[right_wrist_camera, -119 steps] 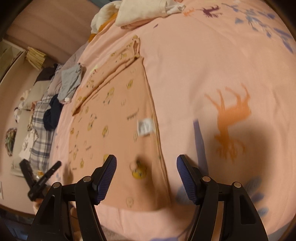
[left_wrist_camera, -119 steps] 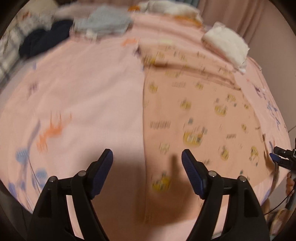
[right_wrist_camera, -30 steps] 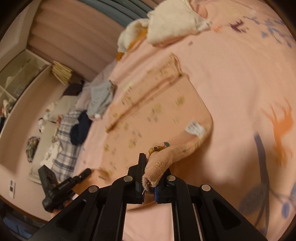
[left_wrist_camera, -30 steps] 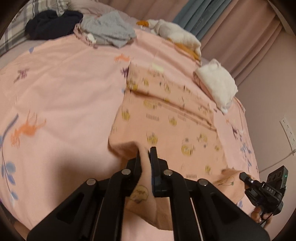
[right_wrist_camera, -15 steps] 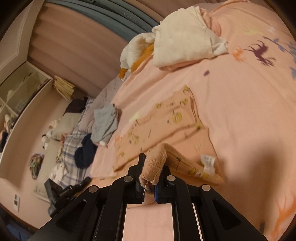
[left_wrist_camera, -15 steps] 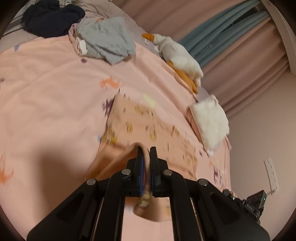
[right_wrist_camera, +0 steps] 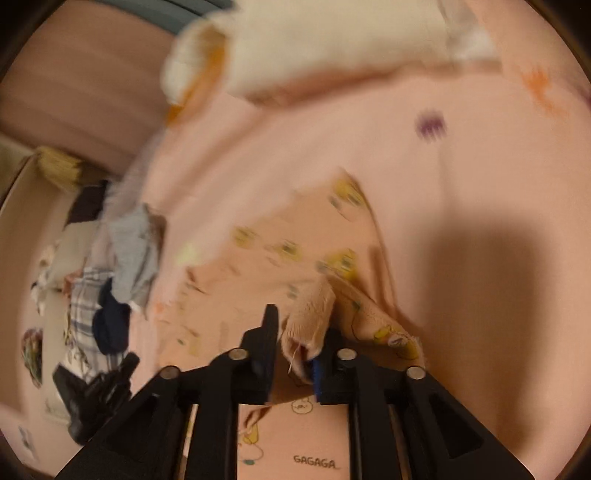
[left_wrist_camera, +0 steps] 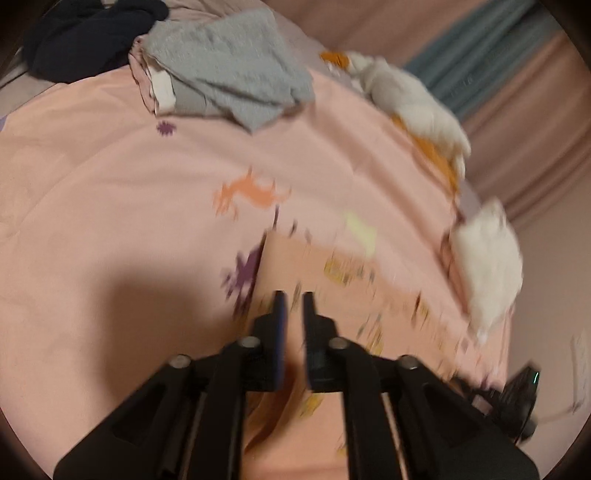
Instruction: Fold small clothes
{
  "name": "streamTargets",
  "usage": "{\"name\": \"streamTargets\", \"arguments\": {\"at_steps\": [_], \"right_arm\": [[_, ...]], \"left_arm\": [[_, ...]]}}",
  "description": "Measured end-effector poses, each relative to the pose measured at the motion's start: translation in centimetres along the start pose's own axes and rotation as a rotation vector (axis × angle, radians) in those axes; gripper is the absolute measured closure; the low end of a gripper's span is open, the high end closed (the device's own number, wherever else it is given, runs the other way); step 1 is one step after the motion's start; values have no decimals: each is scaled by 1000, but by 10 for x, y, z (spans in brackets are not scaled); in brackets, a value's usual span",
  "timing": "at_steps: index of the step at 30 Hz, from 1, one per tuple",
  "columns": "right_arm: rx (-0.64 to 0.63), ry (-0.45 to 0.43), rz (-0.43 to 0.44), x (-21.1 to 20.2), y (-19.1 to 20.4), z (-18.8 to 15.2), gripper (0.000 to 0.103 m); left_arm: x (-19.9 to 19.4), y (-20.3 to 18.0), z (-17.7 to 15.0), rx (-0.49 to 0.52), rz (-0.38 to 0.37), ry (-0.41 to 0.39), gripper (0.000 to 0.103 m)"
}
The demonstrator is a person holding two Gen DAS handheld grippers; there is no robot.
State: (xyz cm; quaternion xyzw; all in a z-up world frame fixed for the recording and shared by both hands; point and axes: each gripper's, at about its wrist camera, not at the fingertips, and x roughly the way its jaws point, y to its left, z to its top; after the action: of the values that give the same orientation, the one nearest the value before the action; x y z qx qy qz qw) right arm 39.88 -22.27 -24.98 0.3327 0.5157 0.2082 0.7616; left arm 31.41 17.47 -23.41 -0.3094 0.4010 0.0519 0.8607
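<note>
Left gripper: jaws nearly together with a narrow gap; peach fabric shows in that gap lower down, so it looks clamped on the peach printed garment, though motion blur leaves the contact itself hard to confirm. Right gripper: jaws slightly apart and grasping a bunched, rolled edge of the same garment, the wad sitting against the right-hand jaw, a loose thread hanging from it. Landmark = the garment. It lies on the pink bedspread, roughly mid-bed, with the near edge lifted and folded over toward the far side; yellow cartoon prints and "GAGAGA" text show on the part passing under the right gripper. Just left of the garment's far corner: a purple animal print on the bedspread, with an orange one beyond it. Far-left of the garment: a crumpled grey garment, and a dark navy one next to that. Beyond the garment on the far-right: a white and orange pile, and a folded white cloth close to the garment's right edge. Behind all of that: pink curtains with a teal one between them. Near-right of the garment in the left wrist view: the right gripper's black body.
</note>
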Motion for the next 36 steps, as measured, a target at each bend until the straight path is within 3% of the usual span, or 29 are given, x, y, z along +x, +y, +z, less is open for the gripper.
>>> {"name": "streamTargets", "arguments": {"at_steps": [2,4,6,9,13,15,16,21,25,27,31,33,36], "right_arm": [[7,4,46,-7,-7,-3,78],[-19,-35,29,-27,-7,-10,43],[-48,-75,-6,-49,0,-19,35],[-143,-107,-6,-81,15,-34,35],[-213,-85,-41,-92,29,-55,35],[-276,-22,-61,-72,35,-65,45],[-293,4,-75,-62,37,-67,50],[-303,86,-66,-5,46,-63,51],[-275,18,-22,19,64,-21,51],[-229,-19,-26,24,69,5,51],[-165,-40,49,2,60,20,51],[-196,-55,27,-17,56,17,50],[-219,-68,-55,-43,46,10,46]], "left_arm": [[-12,-5,-14,62,-16,6,81],[-23,-15,-30,112,-36,23,69],[-37,-25,-50,115,-93,74,51],[-33,-39,-70,147,-178,166,53],[-8,-65,-104,251,-150,288,54],[5,-66,-112,248,-153,323,56],[10,-66,-114,245,-138,319,56],[23,-71,-82,215,-120,238,57],[42,-78,-23,230,-5,68,57],[48,-70,3,169,1,55,57],[31,-58,37,122,2,3,56],[19,-53,37,135,8,-18,48],[17,-40,30,142,-13,76,44]]}}
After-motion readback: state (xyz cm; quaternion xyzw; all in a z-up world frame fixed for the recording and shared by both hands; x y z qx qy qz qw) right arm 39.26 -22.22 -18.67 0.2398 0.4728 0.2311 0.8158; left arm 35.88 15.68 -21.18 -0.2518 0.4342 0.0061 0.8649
